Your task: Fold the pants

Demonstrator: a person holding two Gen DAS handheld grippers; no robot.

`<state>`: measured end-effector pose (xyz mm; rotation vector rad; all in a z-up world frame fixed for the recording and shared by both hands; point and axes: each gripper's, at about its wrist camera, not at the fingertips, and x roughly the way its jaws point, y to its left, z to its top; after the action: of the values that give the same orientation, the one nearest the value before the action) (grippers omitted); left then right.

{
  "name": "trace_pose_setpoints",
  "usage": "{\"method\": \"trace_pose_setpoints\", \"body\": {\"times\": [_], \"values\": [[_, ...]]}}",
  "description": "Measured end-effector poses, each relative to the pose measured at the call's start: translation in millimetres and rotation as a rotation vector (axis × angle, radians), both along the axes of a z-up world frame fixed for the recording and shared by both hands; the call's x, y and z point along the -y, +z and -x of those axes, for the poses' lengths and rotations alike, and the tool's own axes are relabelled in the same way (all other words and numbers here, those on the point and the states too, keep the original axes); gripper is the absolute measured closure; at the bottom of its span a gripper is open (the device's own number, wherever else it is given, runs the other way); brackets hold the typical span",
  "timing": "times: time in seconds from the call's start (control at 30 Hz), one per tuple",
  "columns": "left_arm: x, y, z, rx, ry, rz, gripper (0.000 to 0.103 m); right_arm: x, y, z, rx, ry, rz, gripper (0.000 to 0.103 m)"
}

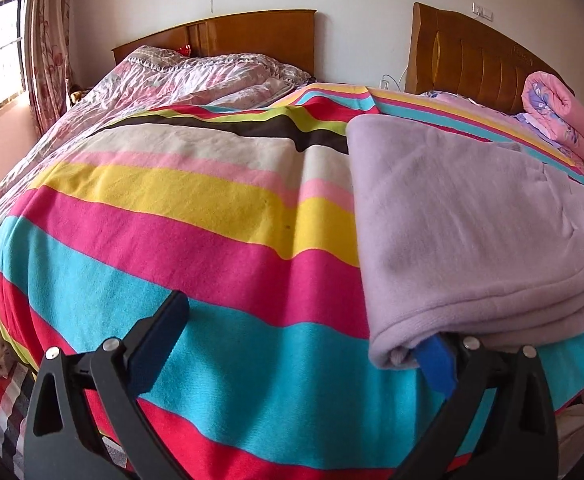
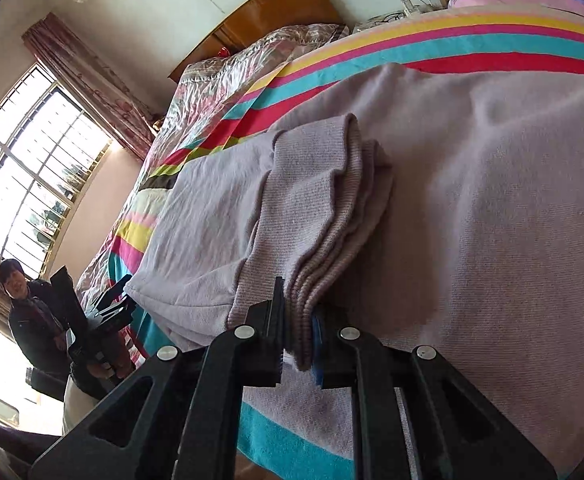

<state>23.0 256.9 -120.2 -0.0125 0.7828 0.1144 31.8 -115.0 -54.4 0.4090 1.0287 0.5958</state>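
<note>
The pants (image 1: 463, 232), pale lilac and fleecy, lie folded in layers on a striped blanket (image 1: 196, 216) that covers the bed, filling the right half of the left wrist view and most of the right wrist view.

In the left wrist view the left hand-held gripper (image 1: 303, 336) sits at the bottom of the frame with its jaws spread wide and nothing pinched between them. Its left finger stands over a turquoise stripe, well apart from the cloth; its right finger, with a blue pad, is tucked under the near rolled edge of the pants at lower right.

In the right wrist view the right hand-held gripper (image 2: 297, 336) at lower centre is clenched on a stack of ribbed cuff or waistband edges of the pants (image 2: 331, 216), the layers squeezed between its two pads.

A wooden headboard (image 1: 252, 36) stands against the wall at upper centre of the left wrist view, with a crumpled pink quilt (image 1: 196, 76) in front of it and a rolled pink quilt (image 1: 555, 116) at far right. A window (image 2: 32, 160) glows at left in the right wrist view, and a person (image 2: 40, 320) in dark clothes appears at lower left.
</note>
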Motion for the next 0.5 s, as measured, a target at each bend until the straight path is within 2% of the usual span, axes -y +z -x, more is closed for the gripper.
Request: {"method": "trace_pose_setpoints", "body": {"times": [0.07,0.2,0.33,0.4,0.43,0.5], "values": [[0,0,1,-0.002,0.013,0.006,0.001,-3,5,2,0.018,0.013,0.000,0.090],[-6,-2,6,0.017,0.061,0.069,0.001,-8,3,-2,0.011,0.016,0.014,0.089],[-15,0,10,0.037,0.114,0.153,0.001,-13,37,-1,0.126,0.043,0.001,0.089],[-16,-2,11,0.036,0.129,0.162,0.001,-15,42,-1,0.158,0.066,-0.010,0.089],[-15,-2,13,0.036,0.131,0.159,0.001,-15,36,-2,0.143,0.069,0.001,0.089],[-13,-2,13,0.032,0.130,0.141,0.001,-10,6,-9,0.056,0.060,0.018,0.089]]}}
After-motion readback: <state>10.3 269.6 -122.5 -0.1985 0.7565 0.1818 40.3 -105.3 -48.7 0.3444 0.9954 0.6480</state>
